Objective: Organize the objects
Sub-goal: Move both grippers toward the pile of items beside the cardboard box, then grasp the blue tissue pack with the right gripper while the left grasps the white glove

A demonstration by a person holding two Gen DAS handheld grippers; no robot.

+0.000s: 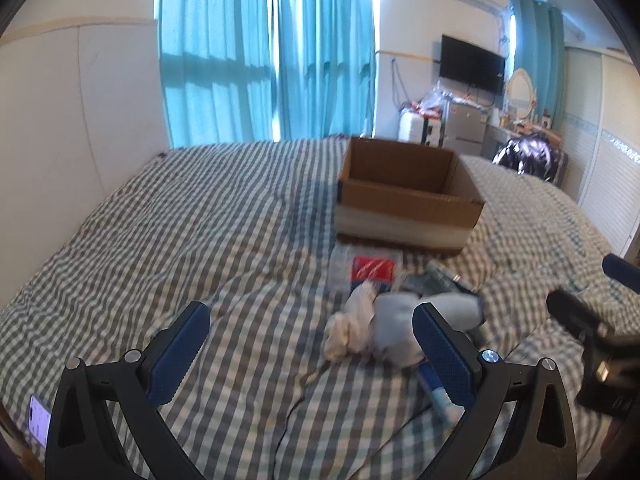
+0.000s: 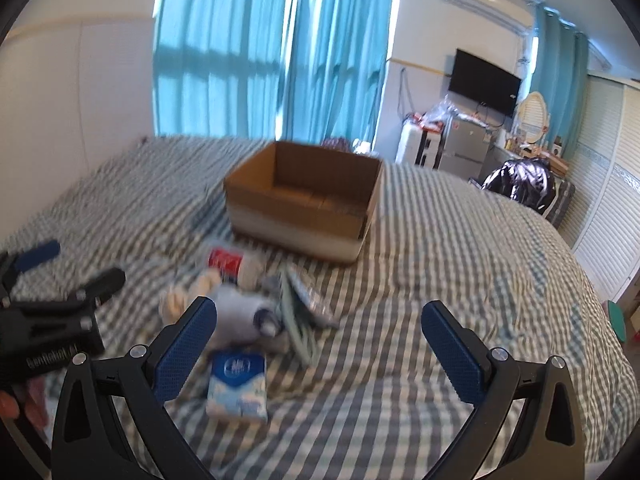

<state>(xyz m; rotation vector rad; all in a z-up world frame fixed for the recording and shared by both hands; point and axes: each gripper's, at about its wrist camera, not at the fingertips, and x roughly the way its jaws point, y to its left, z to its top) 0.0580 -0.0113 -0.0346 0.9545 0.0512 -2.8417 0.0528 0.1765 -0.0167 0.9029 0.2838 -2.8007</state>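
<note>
A small pile of things lies on the checked bed cover (image 1: 180, 220), in the lower middle of both views. In the pile I can count one white rolled cloth (image 1: 352, 326), one pale grey rolled sock (image 1: 400, 320), one clear bag with a red label (image 1: 372, 270) and one blue and white tissue pack (image 2: 238, 384). There is also something grey-green and crumpled (image 2: 300, 308), but it is too blurry to name. The things touch or sit just beside each other.

One brown cardboard box (image 1: 408, 196) stands past the pile, higher in the frame. Its top is open, and no view shows the bottom inside.

There are two claws. The left gripper (image 1: 312, 354) is at the bottom of its own view, with its two blue pads spread wide and nothing between them. The right gripper (image 2: 320, 350) is just the same, spread wide and holding nothing. The pile lies just ahead of both.

The right view shows the whole tissue pack, at the bottom middle. In the left view only a small bit of it peeks out behind the right pad. The left view shows the right claw as a dark shape at the right edge. The right view shows the left claw at the left edge, with a bit of a hand (image 2: 24, 400) below it.

Behind the bed hang blue curtains (image 1: 264, 48). One black TV (image 1: 472, 64) is on the far wall, at the upper right.
</note>
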